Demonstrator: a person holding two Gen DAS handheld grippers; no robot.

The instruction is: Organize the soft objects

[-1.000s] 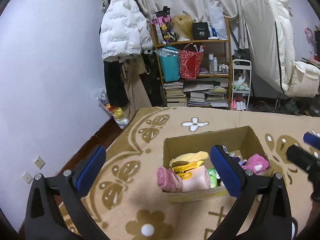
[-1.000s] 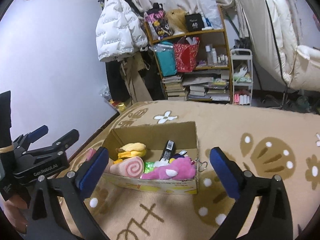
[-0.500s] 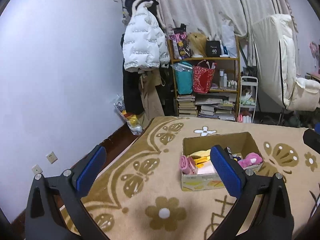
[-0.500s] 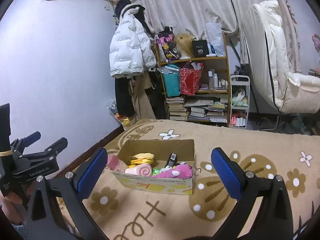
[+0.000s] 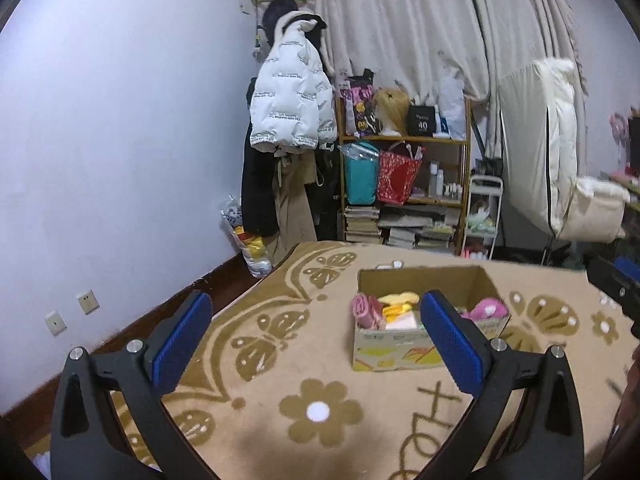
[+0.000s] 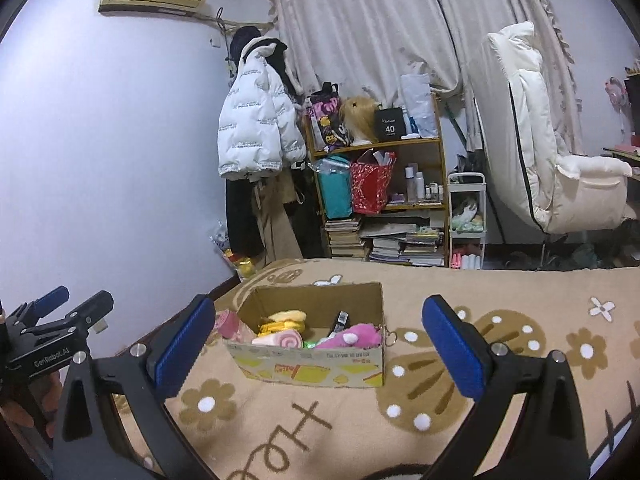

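An open cardboard box [image 5: 394,350] [image 6: 316,366] sits on the tan patterned blanket [image 5: 288,360]. It holds soft toys: a pink rolled towel [image 6: 282,338], a yellow plush [image 6: 286,318], a bright pink plush [image 6: 352,338] and a dark remote-like object [image 6: 340,320]. A pink roll [image 5: 362,308] hangs at the box's left edge. My left gripper [image 5: 316,340] is open and empty, well back from the box. My right gripper [image 6: 318,340] is open and empty, also back from the box. The left gripper also shows in the right wrist view [image 6: 60,328].
A shelf [image 6: 380,184] with bags, books and bottles stands at the back beside a hanging white puffer jacket [image 6: 256,136]. A white chair [image 6: 552,168] is at the right. A small cart [image 6: 466,220] stands next to the shelf. The wall runs along the left.
Both grippers have pulled back and up from the box, which now looks smaller and farther. Both stay open and empty.
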